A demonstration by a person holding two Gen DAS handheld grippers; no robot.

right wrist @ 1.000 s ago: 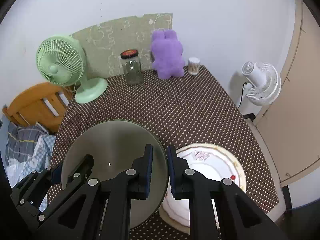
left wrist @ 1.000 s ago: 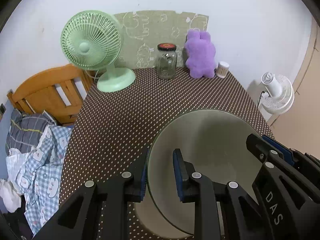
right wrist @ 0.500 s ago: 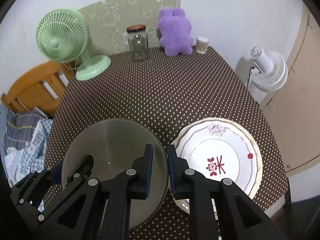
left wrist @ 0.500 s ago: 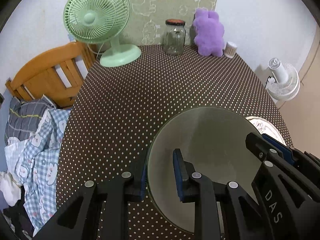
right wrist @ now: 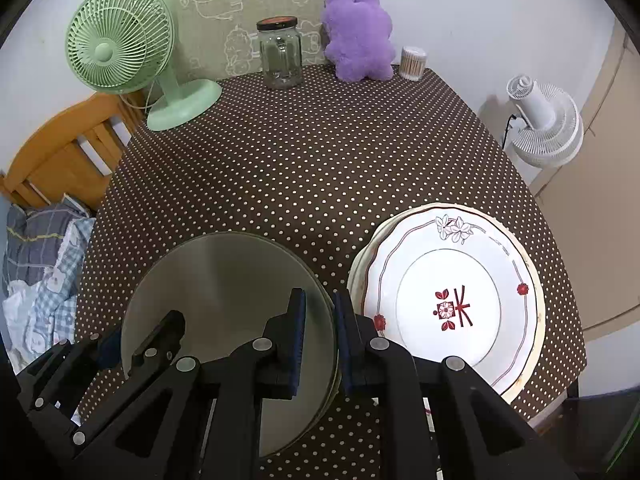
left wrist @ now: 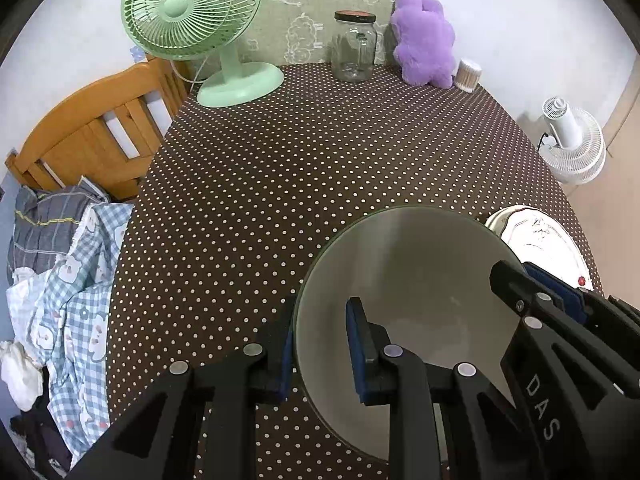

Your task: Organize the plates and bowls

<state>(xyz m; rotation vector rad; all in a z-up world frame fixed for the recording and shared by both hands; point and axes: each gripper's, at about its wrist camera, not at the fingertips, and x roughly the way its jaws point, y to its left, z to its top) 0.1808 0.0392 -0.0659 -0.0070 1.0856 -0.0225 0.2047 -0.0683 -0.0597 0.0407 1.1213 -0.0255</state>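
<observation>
A grey-green bowl point(left wrist: 416, 280) is held above the brown dotted table point(left wrist: 300, 152), gripped on both sides. My left gripper point(left wrist: 320, 344) is shut on its left rim, one finger inside and one outside. My right gripper point(right wrist: 319, 328) is shut on its right rim; the bowl also shows in the right wrist view point(right wrist: 228, 292). A white plate with red flower marks point(right wrist: 452, 296) lies on top of another plate at the table's front right, just right of the bowl. Its edge shows in the left wrist view point(left wrist: 536, 236).
A green fan point(left wrist: 192, 12), a glass jar point(left wrist: 354, 46), a purple plush toy point(left wrist: 424, 40) and a small cotton-swab box point(left wrist: 468, 76) stand along the table's far edge. A wooden chair point(left wrist: 92, 136) with clothes is on the left, a white fan point(right wrist: 544, 124) on the floor right.
Both grippers have lifted the bowl and tilted downward, so more of the table and the whole decorated plate have come into view. Both grips on the rim are unchanged.
</observation>
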